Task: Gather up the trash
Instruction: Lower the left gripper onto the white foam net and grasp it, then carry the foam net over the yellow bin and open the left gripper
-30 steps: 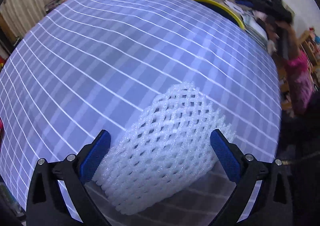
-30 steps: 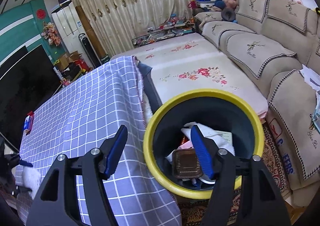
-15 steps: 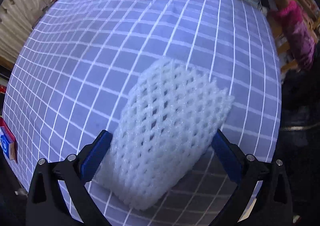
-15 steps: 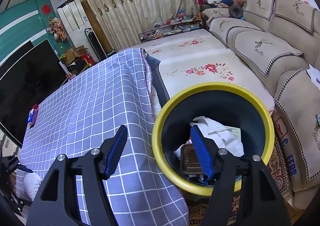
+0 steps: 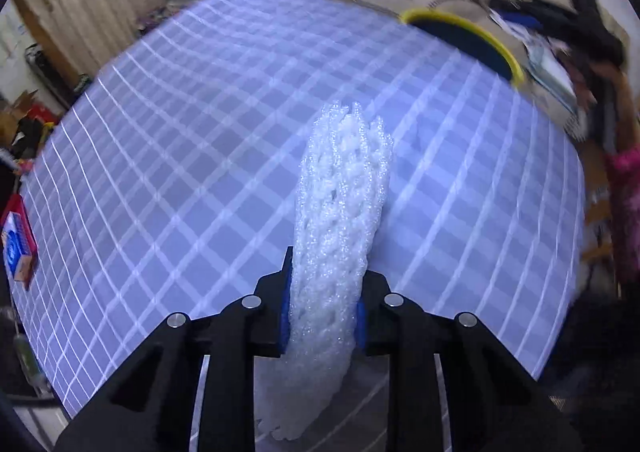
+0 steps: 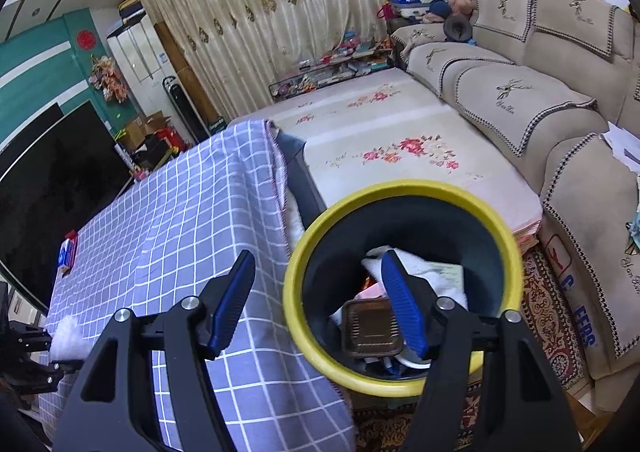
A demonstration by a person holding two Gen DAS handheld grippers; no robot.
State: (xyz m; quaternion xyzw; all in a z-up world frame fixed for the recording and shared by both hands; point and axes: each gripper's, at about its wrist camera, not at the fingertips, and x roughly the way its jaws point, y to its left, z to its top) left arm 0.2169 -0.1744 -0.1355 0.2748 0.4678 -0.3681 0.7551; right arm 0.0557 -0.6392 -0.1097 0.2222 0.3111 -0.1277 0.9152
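**Foam net gripped; carry to bin pending**

The left gripper [image 5: 322, 310] is clenching its jaws on the white foam mesh fruit sleeve [image 5: 340, 219]; the jaws have just been closing, and the sleeve is now squeezed into a narrow upright band between the blue pads. It is sitting over the bench covered in a lilac checked cloth [image 5: 180, 155], at the end far from the yellow-rimmed dark round waste bin [image 6: 404, 284]. Whether its lower end is touching the cloth cannot be told.

The right gripper [image 6: 316, 302] is hovering directly above the bin, jaws parted and grasping nothing. Other rubbish is already lying in the bin, including a brown plastic tray [image 6: 370, 328]. A small red and blue packet [image 6: 68, 254] is lying on the bench, well away from the bin.

Risks, as judged from here:
- The foam is soft and springy and is caught near one end only; a fast swing toward the bin could be letting it slip from the pads.
- The bin is standing just beyond the bench edge; an early release would be dropping the sleeve on the cloth or floor.
- The right gripper is occupying the space over the bin; the two tools could be colliding there.
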